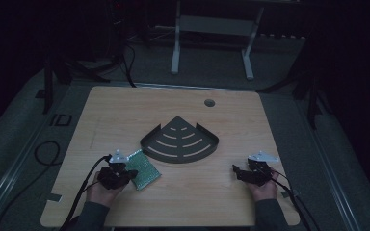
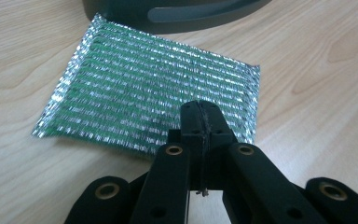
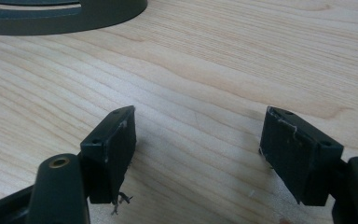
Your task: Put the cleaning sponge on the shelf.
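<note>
High view placed a green-and-silver foil pouch [image 1: 143, 169] flat on the counter [image 1: 125, 110] toward its front left corner, one corner of it just beside the front rim of a dark slotted corner tray [image 1: 179, 140] set at mid-counter. The left tool [image 1: 131, 176] was seen pressed shut on the pouch's near edge, its jaws [image 2: 204, 122] closed tight over the foil in the left gripper view. The right tool [image 1: 235, 169] was held wide open and empty near the front right corner, bare wood showing between its jaws [image 3: 198, 140]. It was judged that the lift would go best if the thin edge were kept firmly pinched and raised gently, so that the limp foil was not torn or dragged against the tray rim; the open tool could be brought in as support. No brand, label or writing could be read on the pouch or the tray.
</note>
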A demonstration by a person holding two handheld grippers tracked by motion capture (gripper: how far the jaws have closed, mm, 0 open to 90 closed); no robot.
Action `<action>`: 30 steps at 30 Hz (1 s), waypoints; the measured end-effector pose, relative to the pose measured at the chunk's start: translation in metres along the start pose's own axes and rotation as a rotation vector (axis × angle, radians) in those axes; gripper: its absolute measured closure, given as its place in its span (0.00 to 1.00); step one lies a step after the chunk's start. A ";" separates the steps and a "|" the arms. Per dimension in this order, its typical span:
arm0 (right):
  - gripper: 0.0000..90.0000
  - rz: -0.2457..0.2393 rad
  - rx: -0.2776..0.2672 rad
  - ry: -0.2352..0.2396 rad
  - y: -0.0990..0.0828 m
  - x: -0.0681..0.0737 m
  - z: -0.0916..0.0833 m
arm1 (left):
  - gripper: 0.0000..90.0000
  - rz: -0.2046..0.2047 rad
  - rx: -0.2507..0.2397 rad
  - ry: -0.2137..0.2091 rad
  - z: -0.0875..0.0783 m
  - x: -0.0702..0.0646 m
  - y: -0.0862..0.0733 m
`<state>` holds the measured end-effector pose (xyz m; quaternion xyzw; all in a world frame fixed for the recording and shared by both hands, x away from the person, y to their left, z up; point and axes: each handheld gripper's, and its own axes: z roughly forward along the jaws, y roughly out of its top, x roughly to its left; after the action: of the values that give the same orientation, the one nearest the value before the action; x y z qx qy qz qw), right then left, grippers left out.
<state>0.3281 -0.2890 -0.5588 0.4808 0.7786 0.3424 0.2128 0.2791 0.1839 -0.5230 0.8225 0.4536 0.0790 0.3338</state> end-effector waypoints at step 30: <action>0.29 0.001 0.001 0.000 0.000 0.000 0.000 | 0.97 -0.044 0.051 0.097 -0.011 0.042 -0.001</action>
<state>0.3281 -0.2889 -0.5587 0.4813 0.7786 0.3422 0.2123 0.2979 0.2228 -0.5219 0.8158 0.4891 0.1001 0.2919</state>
